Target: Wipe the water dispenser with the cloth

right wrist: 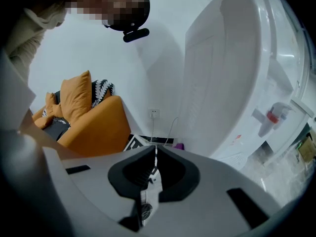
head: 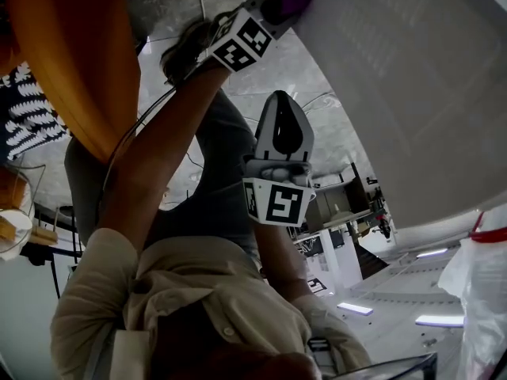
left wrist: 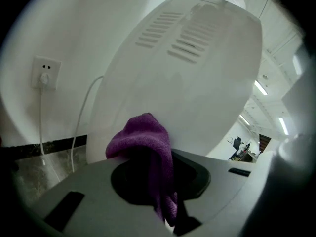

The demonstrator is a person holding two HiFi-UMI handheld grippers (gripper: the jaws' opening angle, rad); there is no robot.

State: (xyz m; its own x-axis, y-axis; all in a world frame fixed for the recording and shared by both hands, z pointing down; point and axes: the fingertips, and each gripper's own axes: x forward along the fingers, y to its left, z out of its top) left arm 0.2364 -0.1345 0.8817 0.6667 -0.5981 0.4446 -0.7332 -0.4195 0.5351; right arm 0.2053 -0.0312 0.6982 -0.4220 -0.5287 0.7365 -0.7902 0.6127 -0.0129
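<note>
1. The purple cloth point(left wrist: 142, 141) is bunched up and pinched in my left claw point(left wrist: 157, 181), whose jaws are clamped on it. A tail of it hangs down between them.
2. The cloth sits against the white vented panel of the water dispenser point(left wrist: 197, 88), below the vent slots point(left wrist: 180, 36) and towards the panel's lower edge near the floor. It looks to be touching, though I can't confirm firm contact.
3. To wipe well, I'd press the wad flat onto the panel before sweeping. I'd then run long overlapping strokes along the panel rather than dabbing.
4. I'd go lightly over the vent slots, since I judge the loose tail could snag there.
5. The grip is on a small fold, so I'd watch for the cloth dragging out of the jaws under friction.
6. A cable point(left wrist: 81, 115) runs down beside the panel's lower edge from the wall socket point(left wrist: 45, 73). I'd stop strokes short of it.
7. My right claw point(right wrist: 154, 154) has its jaws together with nothing in them. It is held well apart from the dispenser, aimed at the side with the red tap point(right wrist: 273, 116), and I'd keep it clear.
</note>
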